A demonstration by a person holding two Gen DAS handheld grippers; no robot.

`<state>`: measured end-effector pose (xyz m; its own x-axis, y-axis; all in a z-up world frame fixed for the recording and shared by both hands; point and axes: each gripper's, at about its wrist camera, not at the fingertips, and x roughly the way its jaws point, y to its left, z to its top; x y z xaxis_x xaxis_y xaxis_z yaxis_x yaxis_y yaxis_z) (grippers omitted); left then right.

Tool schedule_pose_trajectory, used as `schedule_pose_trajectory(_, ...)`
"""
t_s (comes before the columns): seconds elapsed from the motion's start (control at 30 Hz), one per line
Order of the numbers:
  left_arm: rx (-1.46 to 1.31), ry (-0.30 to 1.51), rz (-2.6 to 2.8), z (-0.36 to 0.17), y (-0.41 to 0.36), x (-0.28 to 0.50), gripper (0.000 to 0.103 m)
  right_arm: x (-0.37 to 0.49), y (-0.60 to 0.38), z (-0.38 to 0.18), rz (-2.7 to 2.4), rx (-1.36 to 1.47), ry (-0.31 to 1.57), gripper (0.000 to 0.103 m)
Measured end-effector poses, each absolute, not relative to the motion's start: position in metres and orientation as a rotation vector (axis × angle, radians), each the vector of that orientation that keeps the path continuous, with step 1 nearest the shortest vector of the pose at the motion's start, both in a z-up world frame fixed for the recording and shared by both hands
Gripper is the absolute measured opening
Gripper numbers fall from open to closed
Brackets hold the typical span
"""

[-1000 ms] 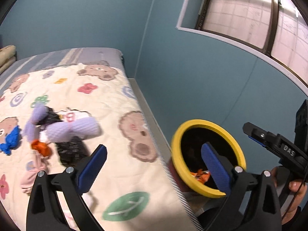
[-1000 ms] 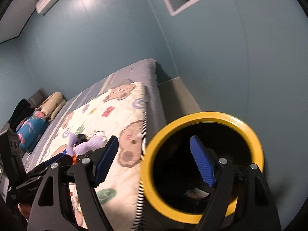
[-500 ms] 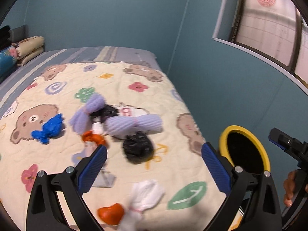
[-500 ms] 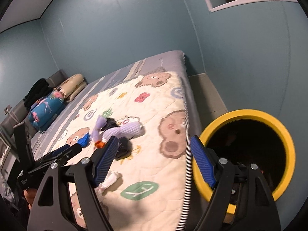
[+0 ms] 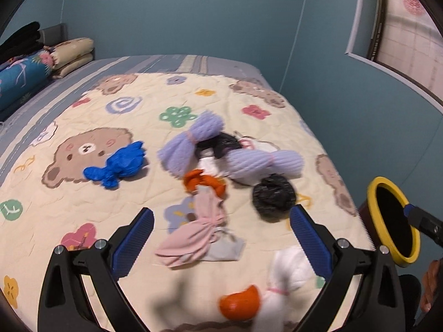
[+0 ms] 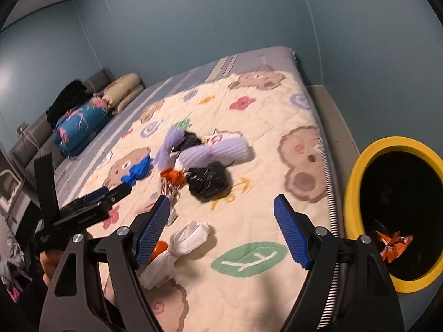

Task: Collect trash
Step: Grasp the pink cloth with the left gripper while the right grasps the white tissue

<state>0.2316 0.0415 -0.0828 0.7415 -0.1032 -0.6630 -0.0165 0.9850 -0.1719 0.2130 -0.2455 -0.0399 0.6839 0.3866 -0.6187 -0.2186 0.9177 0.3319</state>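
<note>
Trash lies scattered on the bear-print quilt (image 5: 83,199): a blue wad (image 5: 119,166), lilac bundles (image 5: 249,160), an orange scrap (image 5: 205,182), a pink cloth (image 5: 199,235), a black bag (image 5: 272,196) and a white bundle with an orange piece (image 5: 279,285). My left gripper (image 5: 221,235) is open and empty above the pink cloth. My right gripper (image 6: 221,227) is open and empty above the white bundle (image 6: 182,243). The yellow-rimmed bin (image 6: 357,171) stands beside the bed and holds an orange wrapper (image 6: 393,244); it also shows in the left wrist view (image 5: 373,202).
Pillows and a blue floral bolster (image 5: 25,74) lie at the head of the bed. Teal walls close in behind and to the right, with a window (image 5: 409,36) above the bin. The left gripper shows in the right wrist view (image 6: 91,207).
Both grippers have swung left, away from the bin and over the quilt. The trash pile has come towards the middle of both views; the bin has shifted to the right edge.
</note>
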Motion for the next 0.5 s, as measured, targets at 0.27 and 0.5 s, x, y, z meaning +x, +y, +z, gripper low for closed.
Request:
schedule_pose_trajectory(0.27, -0.206, 0.784, 0.012, -0.112, 0.073, 0.239, 0.095, 0.224, -0.212, -0.067, 0.372, 0.19, 0.811, 0.074)
schedule_pose_trajectory(0.5, -0.23, 0.827, 0.035, -0.135, 0.086, 0.248, 0.095, 0.236, -0.191, -0.092, 0.369, 0.139, 0.867, 0.074)
